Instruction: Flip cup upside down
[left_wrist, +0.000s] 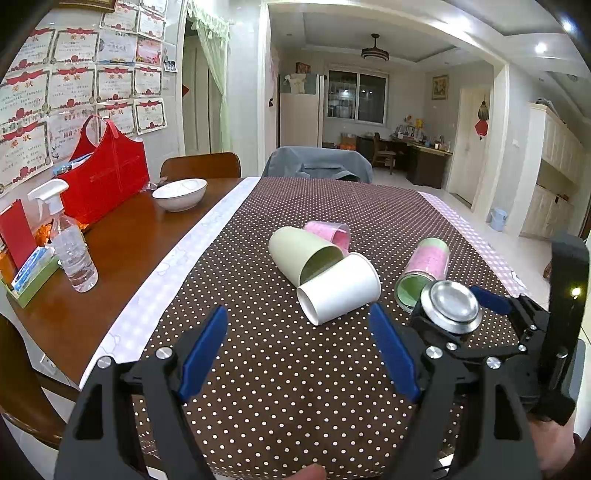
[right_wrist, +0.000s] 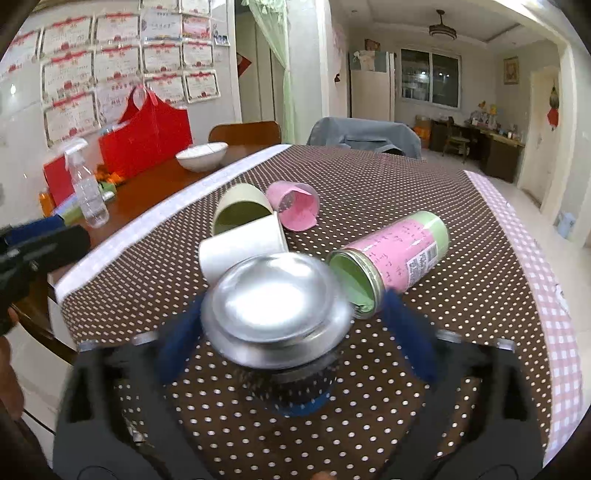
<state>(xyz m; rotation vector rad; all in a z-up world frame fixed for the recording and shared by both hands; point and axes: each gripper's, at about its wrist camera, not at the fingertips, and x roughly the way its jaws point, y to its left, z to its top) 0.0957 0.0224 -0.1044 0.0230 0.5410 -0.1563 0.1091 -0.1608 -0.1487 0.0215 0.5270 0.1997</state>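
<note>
The right tool (right_wrist: 291, 328) pinches a dark cup with a shiny metal base (right_wrist: 275, 314) between its blue fingers (right_wrist: 406, 332), base up and toward the camera, just above the dotted cloth on the tabletop (right_wrist: 424, 184); the blur here suggests it is in motion. In the left wrist view the same cup (left_wrist: 450, 306) shows held at the right edge, base up, so the flip looks nearly done. To finish well, I would judge that the rim should come down level onto a bare patch of cloth just below the tool, short of the lying jar, and that the fingers should spread only once the rim sits flat; the polished base and smooth wall may slip if the pinch eases early. The left tool (left_wrist: 299, 347) is spread wide and holds nothing, hovering just short of a white paper cup (left_wrist: 338, 288) lying on its side. Ahead of that lie a pale green cup (left_wrist: 303, 254), matte and tapered, and a pink patterned cup (left_wrist: 330, 230) behind it, the three touching in a cluster. Just beyond the right tool lies a cylindrical glass jar with a pink and green label (right_wrist: 391, 254), its mouth toward the tool.
</note>
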